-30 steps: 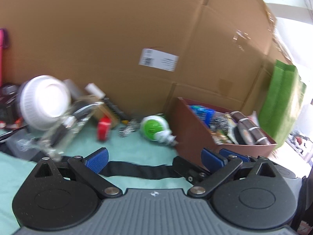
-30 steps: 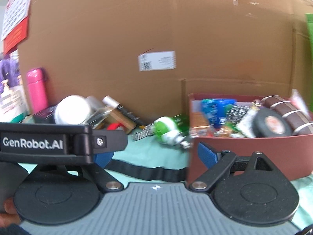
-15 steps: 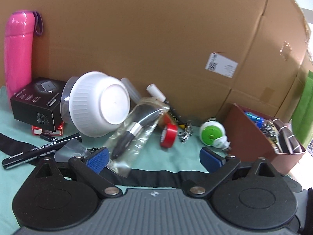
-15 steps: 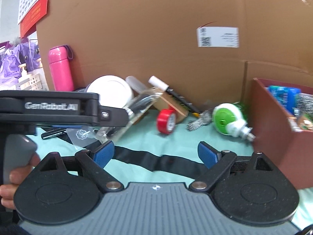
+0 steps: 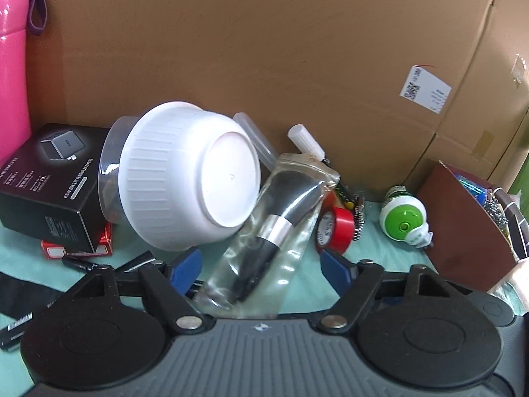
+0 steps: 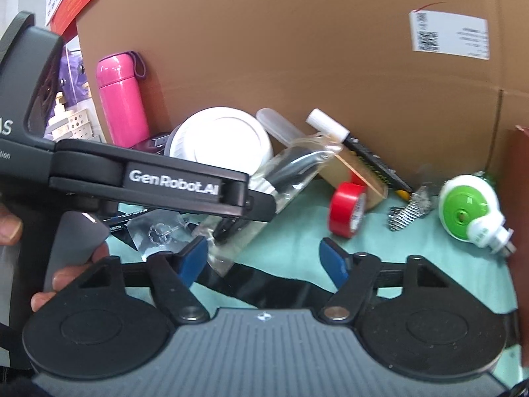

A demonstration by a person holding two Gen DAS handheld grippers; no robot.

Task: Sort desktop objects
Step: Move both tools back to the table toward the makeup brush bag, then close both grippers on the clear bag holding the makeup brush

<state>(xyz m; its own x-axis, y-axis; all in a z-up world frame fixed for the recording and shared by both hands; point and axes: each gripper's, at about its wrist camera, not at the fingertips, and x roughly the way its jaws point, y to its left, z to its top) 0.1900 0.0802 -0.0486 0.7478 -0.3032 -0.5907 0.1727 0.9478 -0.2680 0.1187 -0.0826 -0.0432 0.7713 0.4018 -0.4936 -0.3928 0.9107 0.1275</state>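
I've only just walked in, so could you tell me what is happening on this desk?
A person holds a pair of tongs in each hand over a cluttered desk. The left tongs straddle a bagged makeup brush, their jaws just closing but not yet pressing. The right tongs hang open beside them, holding nothing. A brown box on the right already holds items.

The left hand-held gripper (image 5: pixel 261 266) had just been closing, its blue pads astride the bagged makeup brush (image 5: pixel 274 231) without pressing it; white bowl (image 5: pixel 191 178) tipped at centre-left.
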